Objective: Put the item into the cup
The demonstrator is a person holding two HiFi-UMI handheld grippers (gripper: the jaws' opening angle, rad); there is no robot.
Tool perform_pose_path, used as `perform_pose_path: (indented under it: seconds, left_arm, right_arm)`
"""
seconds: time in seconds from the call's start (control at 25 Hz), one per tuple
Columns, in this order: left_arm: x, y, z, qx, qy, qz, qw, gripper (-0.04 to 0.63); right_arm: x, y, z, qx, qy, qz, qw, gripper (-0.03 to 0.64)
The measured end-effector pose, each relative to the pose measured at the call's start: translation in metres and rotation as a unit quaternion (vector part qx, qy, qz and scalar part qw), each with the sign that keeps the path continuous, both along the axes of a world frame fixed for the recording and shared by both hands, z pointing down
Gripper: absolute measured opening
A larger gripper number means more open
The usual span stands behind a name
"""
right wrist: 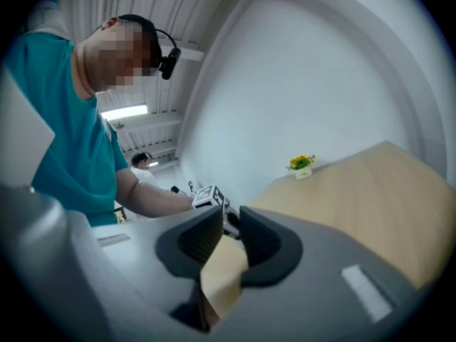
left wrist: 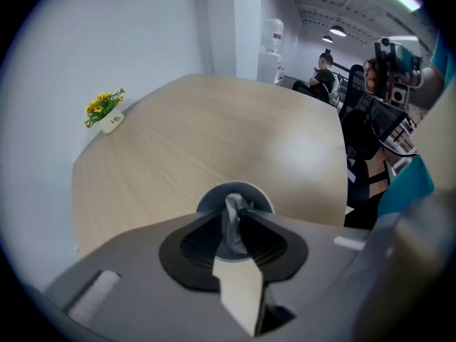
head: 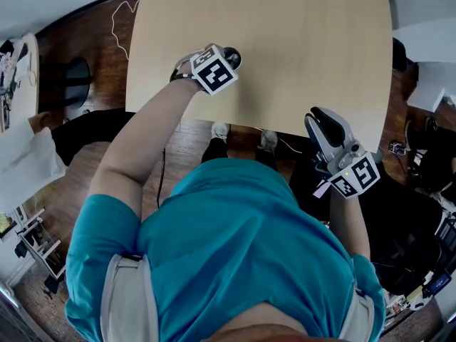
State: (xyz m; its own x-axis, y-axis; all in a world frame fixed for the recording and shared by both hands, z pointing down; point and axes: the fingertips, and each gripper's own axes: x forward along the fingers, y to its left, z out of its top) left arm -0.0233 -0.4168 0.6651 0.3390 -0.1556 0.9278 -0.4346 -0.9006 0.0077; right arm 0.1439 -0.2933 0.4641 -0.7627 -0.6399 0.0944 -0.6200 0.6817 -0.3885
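A crumpled grey item (left wrist: 233,216) stands upright between the pads of my left gripper (left wrist: 235,228), which is shut on it. It hangs right over the mouth of a small grey cup (left wrist: 212,197) on the pale wooden table (left wrist: 214,134). In the head view the left gripper (head: 224,59) points steeply down at the table's near left edge, and only a dark part of the cup (head: 233,54) shows beside its marker cube. My right gripper (head: 324,120) is held level off the table's near right edge. Its jaws (right wrist: 231,223) stand slightly apart with nothing between them.
A small pot of yellow flowers (left wrist: 105,109) sits at the table's far end by the white wall, also in the right gripper view as the flower pot (right wrist: 301,164). Office chairs (left wrist: 360,120) and seated people are beyond the table's right side. Dark wood floor (head: 92,41) surrounds the table.
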Motion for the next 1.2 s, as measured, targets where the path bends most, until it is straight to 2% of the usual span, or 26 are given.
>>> perform_pose_path:
  seconds: [0.12,0.32,0.44,0.68,0.76,0.84,0.92,1.0,1.2]
  left_arm:
    - [-0.002,-0.002,-0.005,0.006,0.003,-0.004,1.0,0.129]
    - [-0.005,-0.008,-0.015,0.025,0.011,-0.007,0.9996,0.187]
    - [-0.005,-0.014,-0.026,0.047,0.01,-0.008,0.9988,0.189]
    - [-0.007,-0.011,-0.051,0.066,0.011,-0.014,0.9977,0.189]
    - [-0.008,-0.009,-0.07,0.081,0.031,-0.029,0.9958,0.189]
    - [-0.006,-0.003,-0.098,0.097,0.069,-0.051,0.9916,0.189]
    - [-0.001,0.008,-0.13,0.11,0.125,-0.074,0.9833,0.187]
    - [0.005,0.021,-0.163,0.121,0.192,-0.101,0.9686,0.158]
    - [0.011,0.068,-0.245,0.167,0.33,-0.147,0.9177,0.033]
  right_arm:
    - [0.003,-0.001,-0.001,0.002,-0.003,0.003,1.0,0.064]
    - [0.006,-0.007,-0.004,0.006,-0.008,0.007,1.0,0.064]
    - [0.008,-0.009,-0.006,0.01,-0.011,0.01,1.0,0.064]
    - [0.013,-0.012,-0.013,0.02,-0.014,0.007,1.0,0.064]
    - [0.015,-0.011,-0.018,0.028,-0.014,0.005,1.0,0.064]
    - [0.02,-0.008,-0.025,0.039,-0.014,0.001,0.999,0.064]
    - [0.029,-0.003,-0.033,0.05,-0.012,-0.003,0.999,0.064]
    - [0.041,0.001,-0.041,0.06,-0.012,-0.006,0.998,0.064]
    - [0.066,0.017,-0.059,0.088,-0.006,-0.023,0.996,0.027]
